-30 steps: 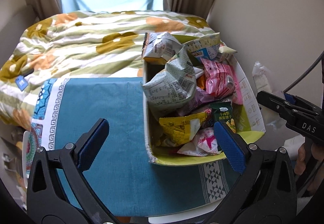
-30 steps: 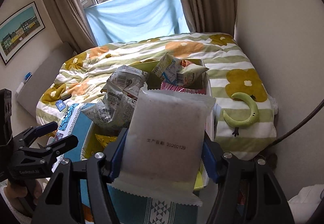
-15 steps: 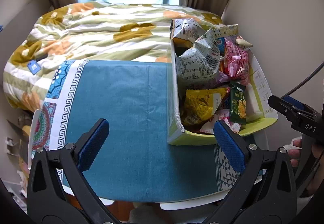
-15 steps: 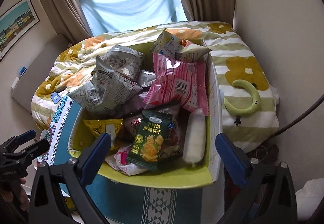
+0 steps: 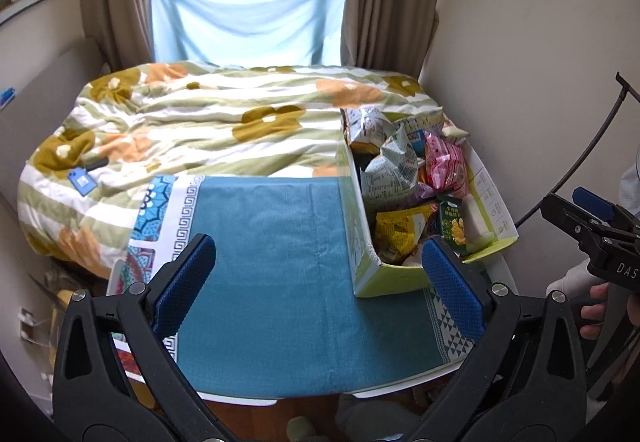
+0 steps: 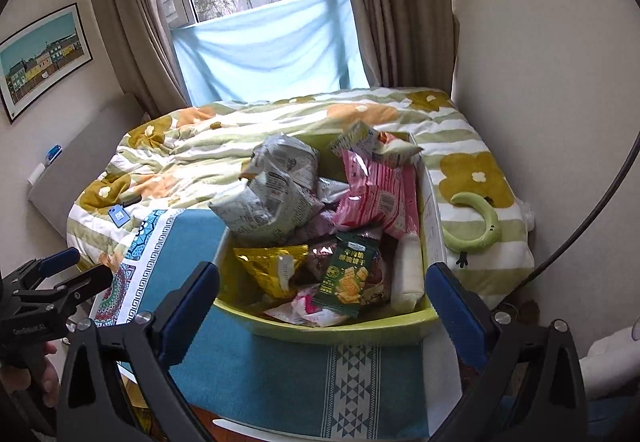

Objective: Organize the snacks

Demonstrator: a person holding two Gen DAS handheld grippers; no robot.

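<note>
Both grippers hang over the near edge of the table with their blue pads spread wide and nothing between them: the left gripper [image 5: 318,278] over bare teal cloth [image 5: 272,250], the right gripper [image 6: 322,296] in front of the box [image 6: 332,330]. The right one's jaws have just been opening, and the white packet [image 6: 408,274] it carried lies inside the box along the right wall. The yellow-green box sits on the cloth at the table's right side, crammed with snacks: a green cracker bag [image 6: 350,276] and a yellow bag [image 6: 276,268] at the near end, a pink bag [image 6: 380,194] and a crumpled grey bag [image 6: 272,198] heaped behind, more packets poking above the far rim. Beyond the table lies a bed under a flowered quilt [image 5: 192,130], with a green crescent toy [image 6: 476,226] on it to the right of the box. Farther back, curtains frame a window half covered by a pale blue sheet [image 5: 248,14].
</note>
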